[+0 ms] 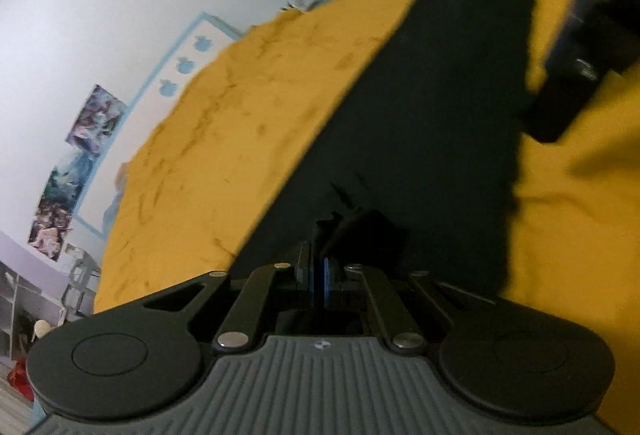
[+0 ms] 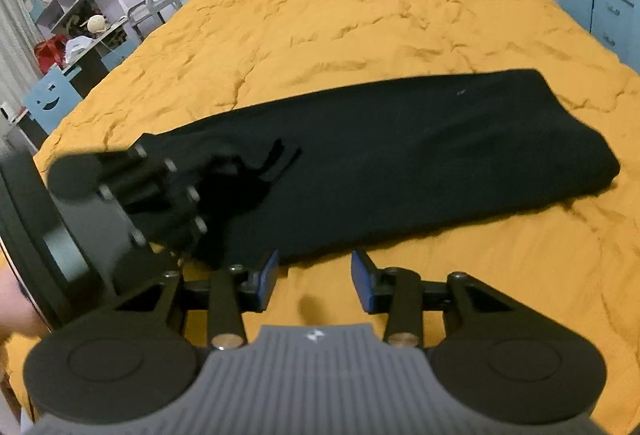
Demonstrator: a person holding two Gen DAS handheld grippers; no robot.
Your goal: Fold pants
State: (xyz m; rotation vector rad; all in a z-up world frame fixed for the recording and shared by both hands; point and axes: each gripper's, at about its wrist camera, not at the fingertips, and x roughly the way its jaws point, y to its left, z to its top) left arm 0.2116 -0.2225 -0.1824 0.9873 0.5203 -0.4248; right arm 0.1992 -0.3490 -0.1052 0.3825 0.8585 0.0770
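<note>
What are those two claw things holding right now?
The left gripper pinches the black pants at one end; the right gripper is open, holding nothing.

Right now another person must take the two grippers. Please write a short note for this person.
Left gripper: shut on one end of the black pants.
Right gripper: open, holding nothing, over the yellow bedspread just in front of the pants.
Pants: lying as one long narrow strip across the bed.
Done: the lengthwise fold, it seems.
Left: probably to fold the strip across.
</note>
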